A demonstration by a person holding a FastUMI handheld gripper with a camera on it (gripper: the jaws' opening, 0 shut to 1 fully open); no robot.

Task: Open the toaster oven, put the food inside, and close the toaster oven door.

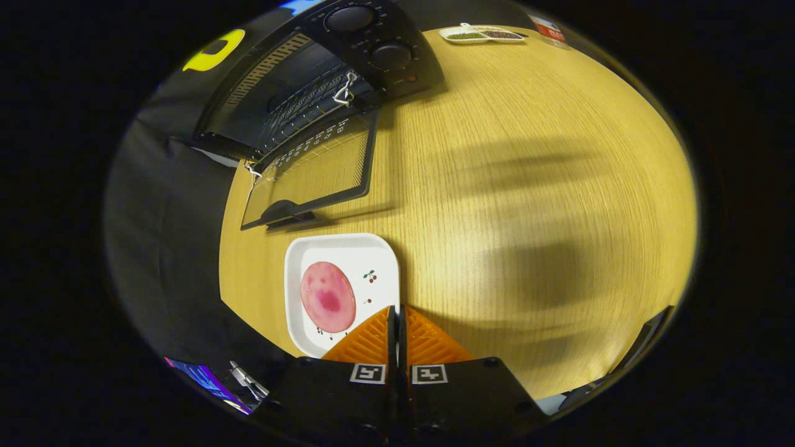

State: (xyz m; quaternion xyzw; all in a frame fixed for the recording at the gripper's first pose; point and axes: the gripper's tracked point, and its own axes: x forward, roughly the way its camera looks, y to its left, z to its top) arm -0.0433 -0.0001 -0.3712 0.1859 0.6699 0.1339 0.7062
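- My gripper (397,316) hangs over the wooden table (528,155), fingers pressed together on nothing
- The toaster oven (298,81) stands far left, its glass door (317,174) dropped flat
- The pink food slice (328,297) lies on a white plate (348,248), near left of my fingers
- I judge picking comes next: spread, swing left, pinch the slice's rim low

On the tabletop (528,186), the plate (348,251) holding the food (327,297) lies just ahead-left of the closed, empty hand-held gripper (397,320). Beyond the plate stands the toaster oven (310,81), its door (313,174) lowered open toward it. A small dish (481,34) lies far beyond, right of the oven.
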